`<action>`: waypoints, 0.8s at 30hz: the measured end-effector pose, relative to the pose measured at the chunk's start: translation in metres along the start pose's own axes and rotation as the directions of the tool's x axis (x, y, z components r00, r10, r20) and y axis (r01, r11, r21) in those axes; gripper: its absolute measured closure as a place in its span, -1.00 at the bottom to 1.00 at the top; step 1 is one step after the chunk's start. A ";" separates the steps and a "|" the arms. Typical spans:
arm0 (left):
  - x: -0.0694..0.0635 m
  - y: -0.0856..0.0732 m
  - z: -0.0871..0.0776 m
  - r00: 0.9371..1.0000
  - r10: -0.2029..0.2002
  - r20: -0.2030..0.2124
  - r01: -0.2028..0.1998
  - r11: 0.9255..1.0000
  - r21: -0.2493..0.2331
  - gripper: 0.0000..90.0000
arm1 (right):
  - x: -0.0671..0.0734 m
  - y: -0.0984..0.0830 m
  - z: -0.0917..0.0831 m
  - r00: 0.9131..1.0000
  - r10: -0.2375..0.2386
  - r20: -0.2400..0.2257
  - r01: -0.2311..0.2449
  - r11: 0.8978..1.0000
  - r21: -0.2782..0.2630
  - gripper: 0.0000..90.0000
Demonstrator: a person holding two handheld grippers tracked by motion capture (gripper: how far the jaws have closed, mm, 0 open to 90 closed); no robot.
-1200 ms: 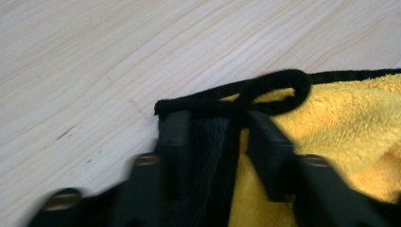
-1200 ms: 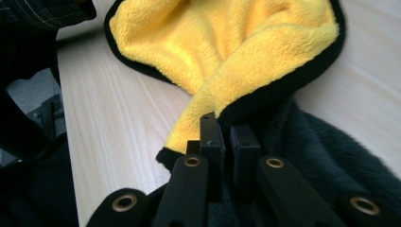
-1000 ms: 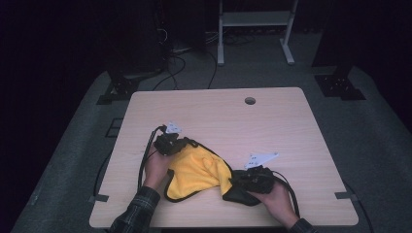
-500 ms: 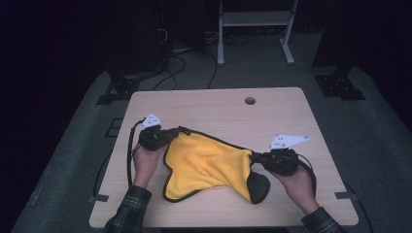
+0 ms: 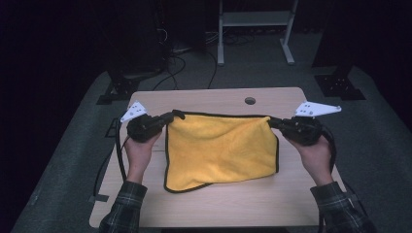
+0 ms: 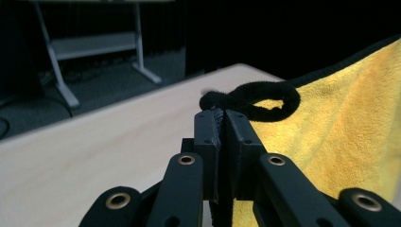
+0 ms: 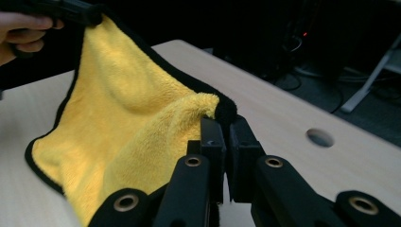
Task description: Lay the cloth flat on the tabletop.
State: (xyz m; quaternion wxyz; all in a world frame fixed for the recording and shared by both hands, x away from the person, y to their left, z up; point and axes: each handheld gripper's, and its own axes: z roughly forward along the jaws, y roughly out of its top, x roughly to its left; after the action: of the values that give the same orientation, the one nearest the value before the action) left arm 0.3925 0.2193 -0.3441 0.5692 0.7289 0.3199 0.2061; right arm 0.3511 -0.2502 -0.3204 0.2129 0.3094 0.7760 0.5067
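One table [image 5: 291, 204] of pale wood grain fills the centre of the high view, with a single round hole [image 5: 250, 101] near its far edge, upper middle of the frame.

One yellow cloth [image 5: 221, 148] is present, plush on its face and bound all round by a thin black hem. It hangs spread between the two grippers in the middle of the frame. Its top edge runs nearly straight from left to right. The sides fall roughly vertical, and the lower edge sags toward the lower left, where it meets or nearly meets the tabletop; contact cannot be confirmed. A small black loop [image 6: 255, 99] stands at the corner held on the left.

Two grippers are counted. The left gripper [image 5: 171, 118] sits at centre left of the high view. In the left gripper view its jaws are pressed together on the cloth's hem just below the loop. The right gripper [image 5: 272, 122] sits at centre right. In the right gripper view its jaws are likewise clamped tight on the opposite top corner of the cloth, the hem bunched at the tips.

Two hands are counted, one on each gripper body, both with plaid sleeves entering from the bottom of the frame.
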 end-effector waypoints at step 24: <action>-0.052 0.037 -0.079 0.993 0.068 0.094 -0.052 0.986 -0.161 0.85 | 0.035 0.032 -0.069 0.992 -0.127 0.010 0.128 0.986 -0.108 0.91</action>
State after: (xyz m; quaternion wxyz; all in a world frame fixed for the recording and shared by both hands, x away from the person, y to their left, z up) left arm 0.3122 0.2327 -0.2845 0.6340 0.7000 0.2516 0.2114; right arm 0.2904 -0.2616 -0.2645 0.2626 0.2481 0.7652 0.5329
